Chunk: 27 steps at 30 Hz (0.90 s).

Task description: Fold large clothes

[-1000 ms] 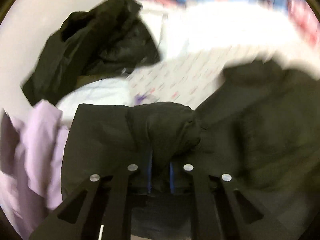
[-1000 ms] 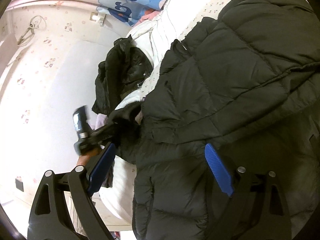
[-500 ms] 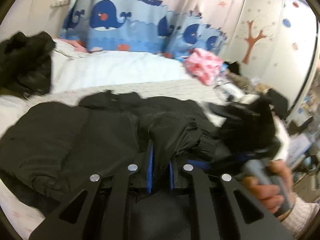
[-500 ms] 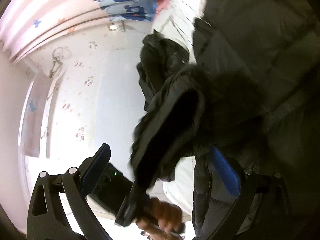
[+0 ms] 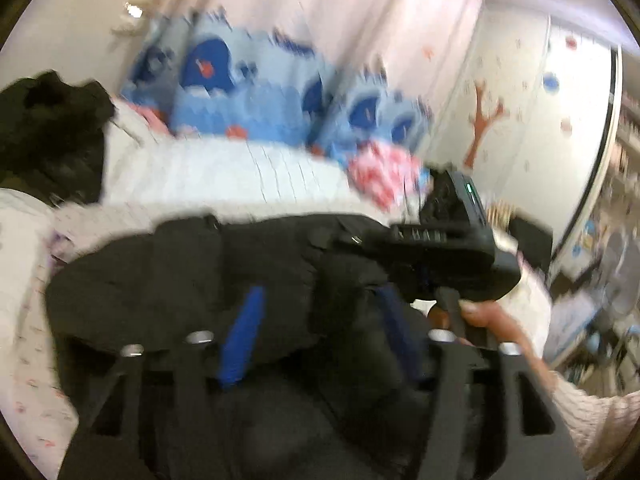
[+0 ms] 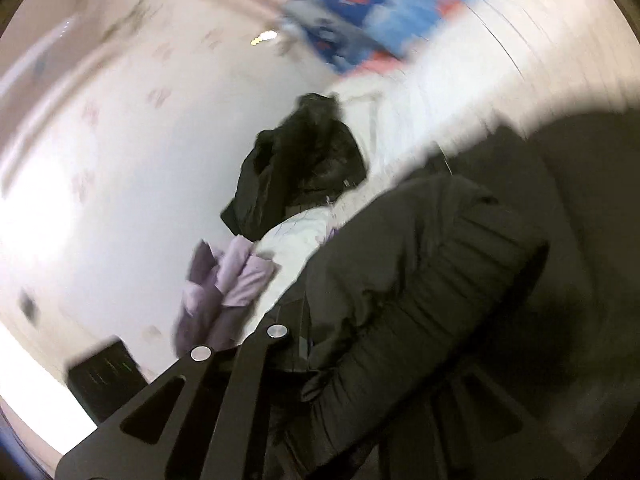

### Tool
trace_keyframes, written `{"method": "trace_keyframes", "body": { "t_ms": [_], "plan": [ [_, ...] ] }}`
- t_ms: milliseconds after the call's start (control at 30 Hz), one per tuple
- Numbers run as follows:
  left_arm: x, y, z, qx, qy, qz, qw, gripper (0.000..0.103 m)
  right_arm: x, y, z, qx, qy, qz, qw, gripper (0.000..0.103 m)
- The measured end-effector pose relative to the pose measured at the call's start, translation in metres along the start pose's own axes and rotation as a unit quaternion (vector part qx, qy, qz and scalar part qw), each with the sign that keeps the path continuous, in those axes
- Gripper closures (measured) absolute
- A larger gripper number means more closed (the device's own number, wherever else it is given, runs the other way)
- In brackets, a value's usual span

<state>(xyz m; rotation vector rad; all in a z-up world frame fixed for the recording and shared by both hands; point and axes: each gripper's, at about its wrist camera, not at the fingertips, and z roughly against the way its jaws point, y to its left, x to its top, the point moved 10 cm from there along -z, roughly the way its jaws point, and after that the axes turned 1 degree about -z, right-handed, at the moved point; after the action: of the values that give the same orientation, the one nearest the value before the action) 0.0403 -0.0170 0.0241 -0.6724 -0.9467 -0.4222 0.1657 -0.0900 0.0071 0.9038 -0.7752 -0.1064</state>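
black padded fabric of one large coat [image 5: 192, 272] fills the near view, spread on the bed [image 5: 208, 176]. the left gripper [image 5: 316, 332] has just been opening; its two blue pads stand apart over the sleeve, not pressing it. the right gripper [image 6: 304, 344] has just closed on the sleeve. farther off lie one lilac garment [image 6: 224, 280] and one second black jacket [image 6: 304, 168], by a whale curtain [image 5: 256, 100].

No legible text anywhere.
Both views motion-blurred. Whale-print curtain [image 5: 256, 92] and wall decals [image 5: 484, 120] carry pictures only, no letters. Dark device [image 6: 106, 376] at the lower left shows faint marks, too small to read.
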Motion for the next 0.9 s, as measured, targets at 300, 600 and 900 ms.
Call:
{"method": "trace_keyframes", "body": {
  "t_ms": [300, 600, 900],
  "plan": [
    [0.054, 0.094, 0.065, 0.09, -0.065, 0.104, 0.9884, 0.016, 0.128, 0.064, 0.064, -0.121, -0.022, 0.204, 0.971, 0.096],
    [0.007, 0.119, -0.054, 0.114, 0.063, 0.117, 0.9846, 0.016, 0.081, -0.128, 0.084, -0.227, 0.064, 0.114, 0.965, 0.096],
    [-0.082, 0.167, -0.107, 0.173, 0.202, 0.135, 0.9544, 0.016, -0.01, -0.249, 0.067, -0.218, 0.143, 0.007, 0.965, 0.09]
  ]
}}
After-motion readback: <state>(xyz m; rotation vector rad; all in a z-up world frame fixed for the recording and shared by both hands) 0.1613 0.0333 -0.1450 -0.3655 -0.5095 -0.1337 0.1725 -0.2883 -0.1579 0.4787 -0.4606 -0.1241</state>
